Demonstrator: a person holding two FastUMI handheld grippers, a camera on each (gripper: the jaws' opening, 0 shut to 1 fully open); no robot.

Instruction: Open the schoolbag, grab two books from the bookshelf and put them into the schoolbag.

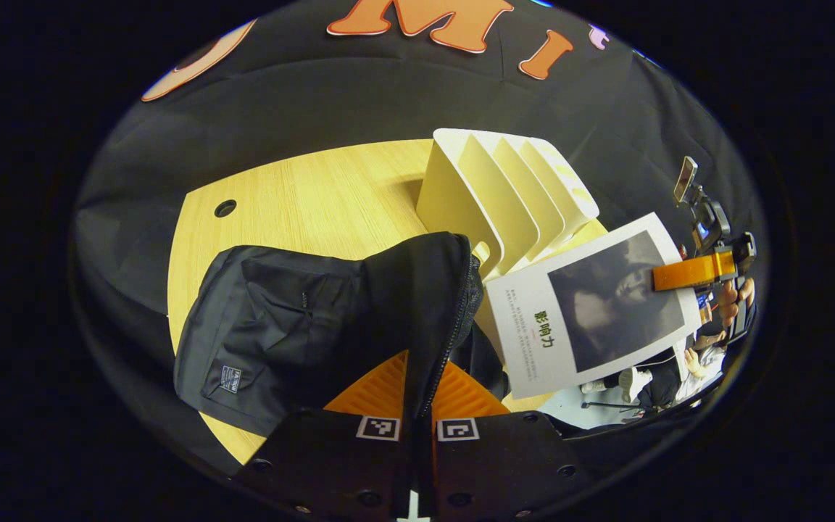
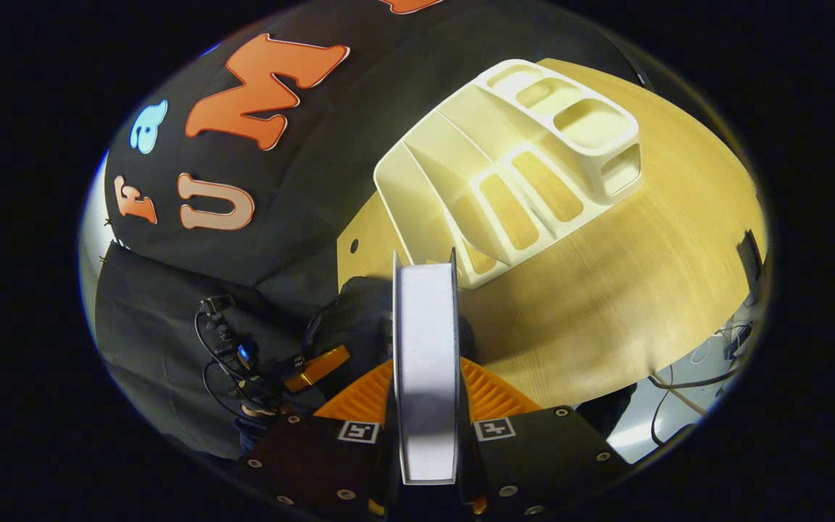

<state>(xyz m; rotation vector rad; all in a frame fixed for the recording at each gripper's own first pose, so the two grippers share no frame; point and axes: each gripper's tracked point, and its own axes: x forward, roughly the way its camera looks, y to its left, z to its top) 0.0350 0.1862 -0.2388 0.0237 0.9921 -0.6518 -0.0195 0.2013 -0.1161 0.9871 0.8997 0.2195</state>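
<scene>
The black schoolbag point(image 1: 280, 326) lies on the wooden table point(image 1: 316, 196). My left gripper point(image 1: 417, 380) is shut on the bag's zippered top edge and holds that flap raised. A white book point(image 1: 591, 312) with a grey photo cover hangs just right of the bag's mouth, tilted, in front of the cream bookshelf point(image 1: 504, 196). The right gripper point(image 1: 693, 272) pinches its far edge with an orange finger. In the right gripper view the book point(image 2: 425, 341) stands edge-on between my right gripper point(image 2: 425, 377) pads, above the dark bag point(image 2: 359, 312). The bookshelf point(image 2: 519, 167) slots look empty.
The table point(image 2: 606, 304) has a round cable hole point(image 1: 225, 208) near its far left corner. The left gripper's orange finger point(image 2: 316, 368) and black cables point(image 2: 229, 348) show at lower left in the right gripper view. Past the table's edge lie cables on the floor point(image 2: 700, 362).
</scene>
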